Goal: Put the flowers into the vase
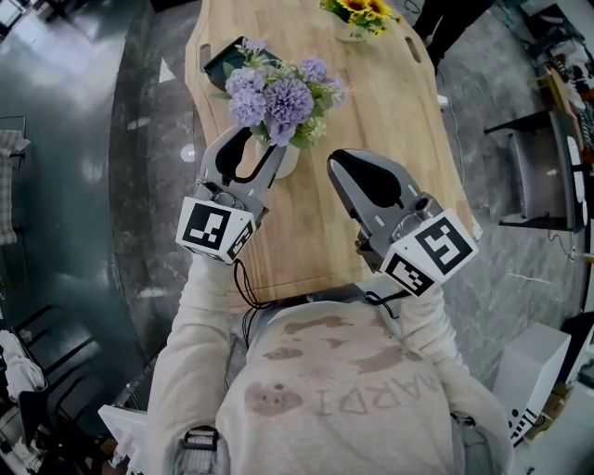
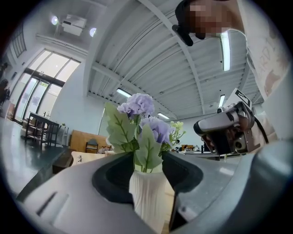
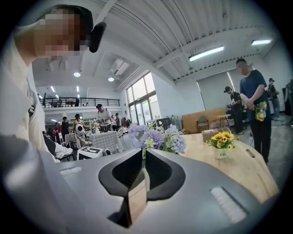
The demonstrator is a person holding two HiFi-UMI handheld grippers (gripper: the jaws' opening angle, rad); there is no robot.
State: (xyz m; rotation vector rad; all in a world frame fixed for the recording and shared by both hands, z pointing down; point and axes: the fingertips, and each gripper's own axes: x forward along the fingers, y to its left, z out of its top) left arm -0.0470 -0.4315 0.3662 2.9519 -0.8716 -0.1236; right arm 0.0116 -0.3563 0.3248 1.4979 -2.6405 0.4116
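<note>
A white ribbed vase (image 1: 290, 162) stands on the wooden table (image 1: 380, 102) with a bunch of purple flowers (image 1: 278, 97) in it. My left gripper (image 1: 267, 141) is shut on the vase; in the left gripper view the vase (image 2: 149, 196) fills the gap between the jaws and the flowers (image 2: 143, 112) rise above them. My right gripper (image 1: 345, 165) hangs just right of the vase, shut and empty. In the right gripper view its jaws (image 3: 143, 169) meet, with the flowers (image 3: 155, 137) beyond them.
A small pot of yellow sunflowers (image 1: 360, 17) stands at the table's far end, also in the right gripper view (image 3: 222, 142). A dark flat object (image 1: 225, 61) lies behind the vase. A chair (image 1: 548, 176) stands right of the table. A person (image 3: 252, 105) stands by the far end.
</note>
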